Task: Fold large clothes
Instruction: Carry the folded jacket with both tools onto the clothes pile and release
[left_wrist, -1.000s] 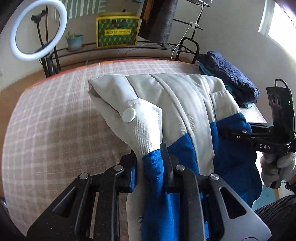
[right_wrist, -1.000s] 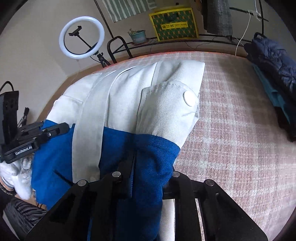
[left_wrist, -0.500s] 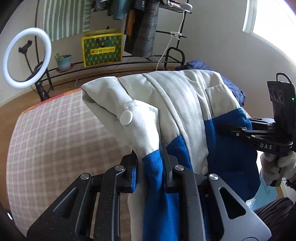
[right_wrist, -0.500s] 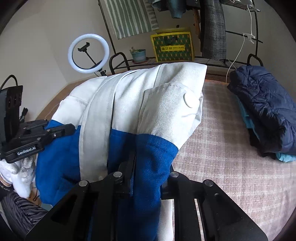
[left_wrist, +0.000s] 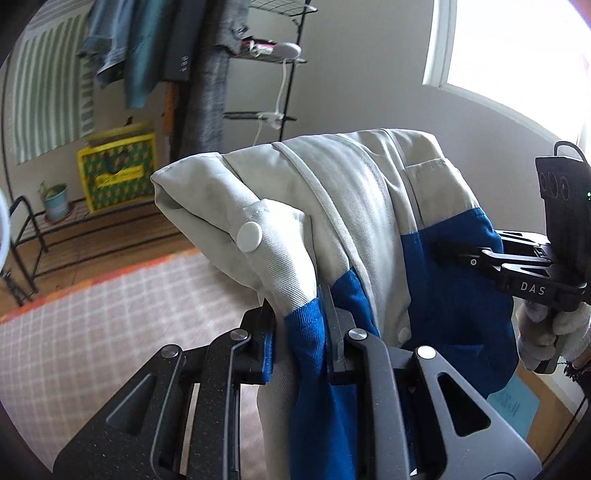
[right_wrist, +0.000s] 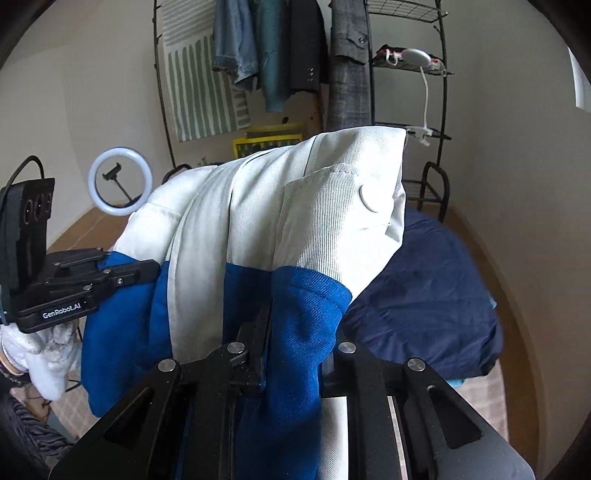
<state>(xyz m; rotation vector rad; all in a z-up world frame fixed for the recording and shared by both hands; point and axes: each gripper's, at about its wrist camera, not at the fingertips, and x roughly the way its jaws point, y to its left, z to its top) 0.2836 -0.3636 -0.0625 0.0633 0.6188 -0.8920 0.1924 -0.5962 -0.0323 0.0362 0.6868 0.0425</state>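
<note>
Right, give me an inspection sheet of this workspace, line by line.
Surface: pink checked cover, bare on the left side.
Job's things: beige-and-blue jacket held up off the surface, folded, white snap buttons showing.
Clutter: dark navy padded jacket lying at the right side.
Grippers: left gripper shut on a blue cuff; right gripper shut on the other blue cuff; gloved hands hold both.
Cables: black cable at the left gripper's top; white lamp neck on the rack.
Surroundings: clothes rack, ring light, yellow-green box, potted plant, window.
</note>
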